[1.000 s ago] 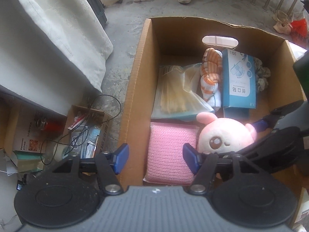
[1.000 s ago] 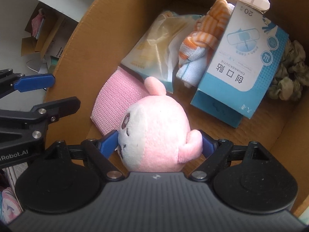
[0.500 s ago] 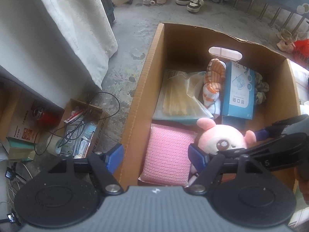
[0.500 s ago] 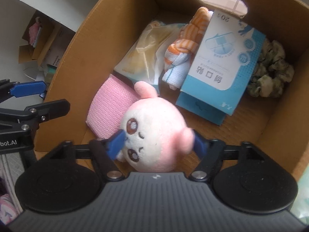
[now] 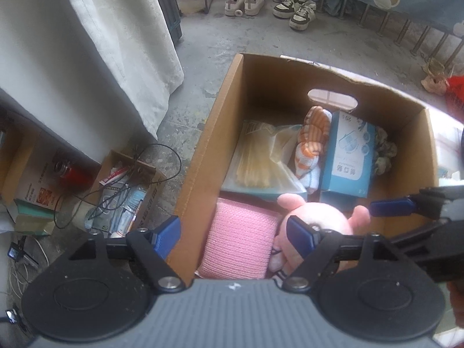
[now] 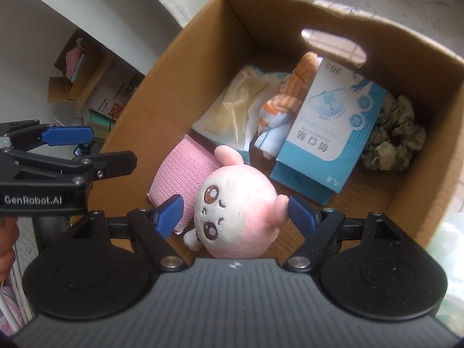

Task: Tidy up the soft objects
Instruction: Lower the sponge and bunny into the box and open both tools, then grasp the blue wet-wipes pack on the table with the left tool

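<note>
Lifted since earlier, my right gripper (image 6: 235,213) is opening around the round pink plush toy (image 6: 236,216); contact seems lost. Left gripper (image 5: 233,236) widening, empty, straddling the brown cardboard box (image 5: 203,156) wall.

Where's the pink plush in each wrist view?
Left wrist: pink plush at lower right, partly behind the left gripper's right finger.
Right wrist: pink plush at lower centre, between the right gripper's opening jaws.
Shared landmark: blue box just beyond it.
</note>
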